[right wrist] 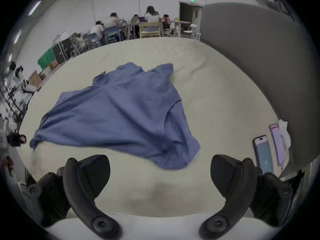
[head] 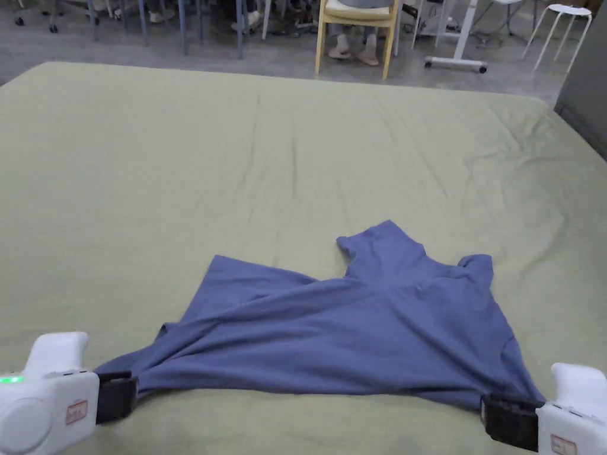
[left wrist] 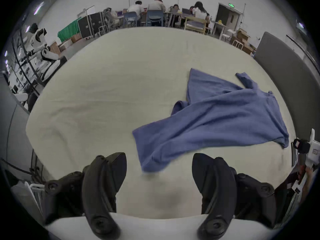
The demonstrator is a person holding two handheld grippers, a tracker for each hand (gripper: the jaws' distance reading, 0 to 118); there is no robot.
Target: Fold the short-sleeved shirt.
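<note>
1. We see a blue shirt lying rumpled on a wide bed covered with a pale green sheet, towards the near edge. Its hem runs along the side nearest us; collar and sleeves point away.

2. Our left gripper sits at the near left corner of the hem. Its jaws stand wide apart with nothing between them; the corner lies just ahead of the gap.

3. Our right gripper sits at the near right corner, jaws likewise spread wide and empty, the cloth edge just in front.

4. In our judgement the shirt is not yet flat: ridges cross the body, and the left side is bunched and partly doubled over. Folding now could lock those creases in.

5. If either gripper closes too deep, it may pinch the sheet along with the shirt and drag the bedding.

6. If we catch only one layer of the hem, the shirt could open or twist when lifted.

7. Two phones lie on the bed near our right gripper; a wide sweep could knock them.
</note>
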